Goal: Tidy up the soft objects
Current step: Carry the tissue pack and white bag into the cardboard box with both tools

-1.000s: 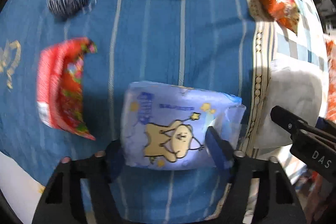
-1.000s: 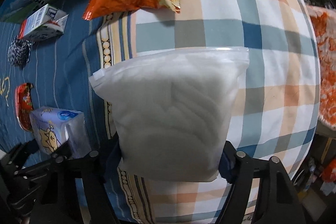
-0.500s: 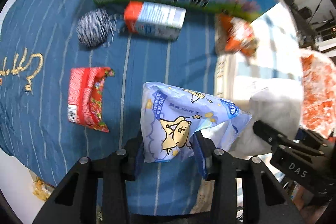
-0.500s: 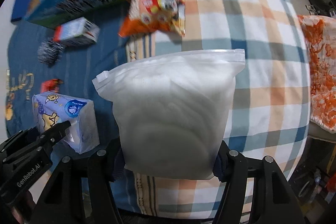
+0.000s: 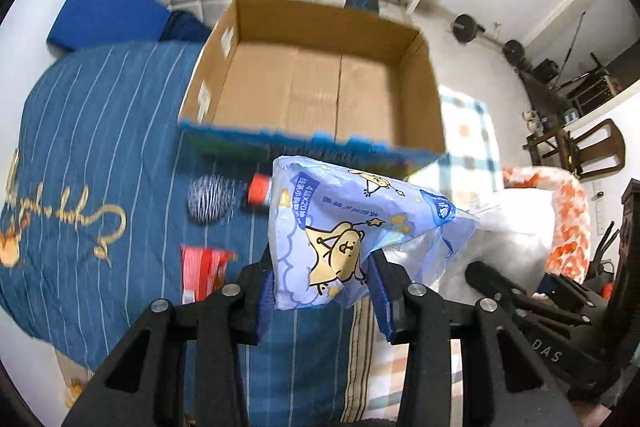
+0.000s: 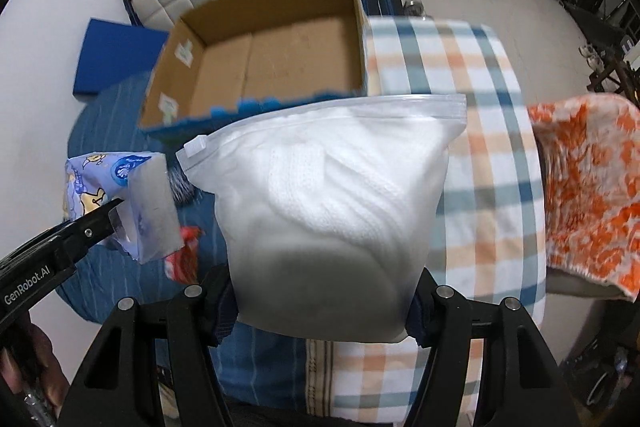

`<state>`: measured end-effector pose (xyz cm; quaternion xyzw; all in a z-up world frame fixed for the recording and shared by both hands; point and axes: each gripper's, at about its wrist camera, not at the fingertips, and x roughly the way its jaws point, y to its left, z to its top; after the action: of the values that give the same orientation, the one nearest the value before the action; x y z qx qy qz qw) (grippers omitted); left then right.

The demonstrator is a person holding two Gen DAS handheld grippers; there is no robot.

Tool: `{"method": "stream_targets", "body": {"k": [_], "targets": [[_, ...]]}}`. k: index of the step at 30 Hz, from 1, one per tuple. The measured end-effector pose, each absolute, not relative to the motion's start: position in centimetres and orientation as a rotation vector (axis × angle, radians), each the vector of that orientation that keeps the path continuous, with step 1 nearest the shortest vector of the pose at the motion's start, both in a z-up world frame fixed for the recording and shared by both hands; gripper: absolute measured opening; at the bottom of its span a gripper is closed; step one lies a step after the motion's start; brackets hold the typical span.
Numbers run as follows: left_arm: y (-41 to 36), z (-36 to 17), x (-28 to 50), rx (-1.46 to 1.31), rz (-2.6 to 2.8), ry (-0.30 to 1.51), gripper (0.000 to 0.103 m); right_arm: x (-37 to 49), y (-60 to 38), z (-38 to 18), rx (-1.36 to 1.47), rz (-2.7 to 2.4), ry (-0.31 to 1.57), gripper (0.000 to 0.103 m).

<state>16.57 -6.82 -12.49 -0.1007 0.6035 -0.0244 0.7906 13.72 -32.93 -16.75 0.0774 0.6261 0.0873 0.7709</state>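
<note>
Both wrist views: even, diffuse indoor light, bright overall, no hard shadows. Strong fisheye bowing; black vignette in all corners.

Left view: motion blur on the near rim of the open brown cardboard box point(image 5: 316, 83), on the black-and-white yarn ball point(image 5: 210, 199) and on the red snack packet point(image 5: 202, 269). Pale blue cartoon-print tissue pack point(image 5: 340, 227) is sharp.

Right view: the clear zip bag of white knit fabric point(image 6: 336, 219) is nearly blown out at top, grey-shadowed at its base. Checked blue-and-orange blanket point(image 6: 484, 155) is smeared.

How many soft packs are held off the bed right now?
2: the blue tissue pack in the left gripper, the white zip bag in the right gripper. Others lie below, partly hidden.
</note>
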Motion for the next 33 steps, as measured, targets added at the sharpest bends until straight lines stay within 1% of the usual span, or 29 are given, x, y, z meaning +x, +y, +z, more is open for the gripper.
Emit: {"method": "stream_targets", "body": {"k": [2, 3, 5, 6, 9, 14, 19, 23, 28, 33], "targets": [[-6.8, -10.9, 17.9, -0.214, -0.07, 1.274, 0.037, 14.7, -32.5, -15.9, 0.17, 0.187, 1.343, 0.067], [-6.8, -11.8, 19.1, -0.212, -0.074, 1.266, 0.037, 15.4, -32.0, -15.2, 0.17, 0.189, 1.336, 0.067], [-6.6, -11.4, 21.0, -0.217, -0.087, 1.248, 0.037, 17.7, -30.9, -14.5, 0.164, 0.191, 1.324, 0.067], [-6.6, -12.7, 22.5, -0.219, -0.092, 1.243, 0.038, 18.7, -30.5, -14.4, 0.16, 0.19, 1.319, 0.067], [-5.7, -12.9, 25.2, -0.216, -0.107, 1.234, 0.038, 21.9, -29.4, -13.7, 0.154, 0.178, 1.307, 0.067], [-4.6, -14.0, 30.9, -0.215, -0.121, 1.254, 0.038, 28.5, -27.4, -14.9, 0.136, 0.149, 1.313, 0.068], [-3.1, -18.6, 37.3, -0.291, -0.138, 1.351, 0.038, 35.7, -25.6, -18.6, 0.144, 0.114, 1.366, 0.068], [-1.9, -24.0, 42.5, -0.348, -0.128, 1.437, 0.038, 40.7, -24.4, -22.9, 0.148, 0.093, 1.435, 0.068], [-1.6, -29.7, 46.6, -0.392, -0.111, 1.522, 0.038, 45.2, -23.1, -28.0, 0.12, 0.072, 1.506, 0.068], [-2.2, -33.2, 48.8, -0.407, -0.113, 1.583, 0.039, 48.0, -22.3, -31.7, 0.064, 0.048, 1.553, 0.068]]}}
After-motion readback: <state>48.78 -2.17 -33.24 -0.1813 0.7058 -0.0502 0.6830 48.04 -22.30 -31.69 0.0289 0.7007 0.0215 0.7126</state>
